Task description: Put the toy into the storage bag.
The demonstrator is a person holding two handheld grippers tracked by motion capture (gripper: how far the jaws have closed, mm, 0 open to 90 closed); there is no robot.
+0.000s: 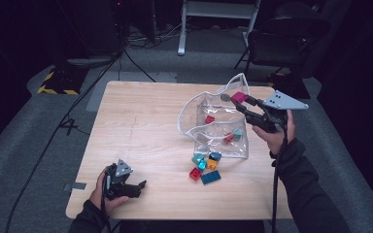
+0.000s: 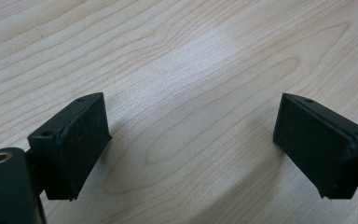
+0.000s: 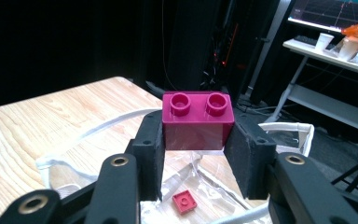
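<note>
My right gripper [image 1: 240,99] is shut on a magenta two-stud brick [image 3: 198,120] and holds it above the open mouth of a clear plastic bag [image 1: 213,124] with a white rim. Inside the bag lie a small red brick [image 1: 209,119], also seen below the jaws as the red brick [image 3: 185,201], and a red and a teal piece [image 1: 234,136]. In front of the bag a loose pile of bricks [image 1: 205,166] rests on the table: teal, orange, red and a dark blue plate. My left gripper [image 1: 138,186] rests low near the table's front left, open, with bare wood between its pads [image 2: 72,144].
The wooden table [image 1: 141,126] has open surface at its left and middle. Beyond it stand a dark chair [image 1: 284,41], a white table frame [image 1: 218,14] and cables on the grey floor. A desk with a cup [image 3: 325,41] shows in the right gripper view.
</note>
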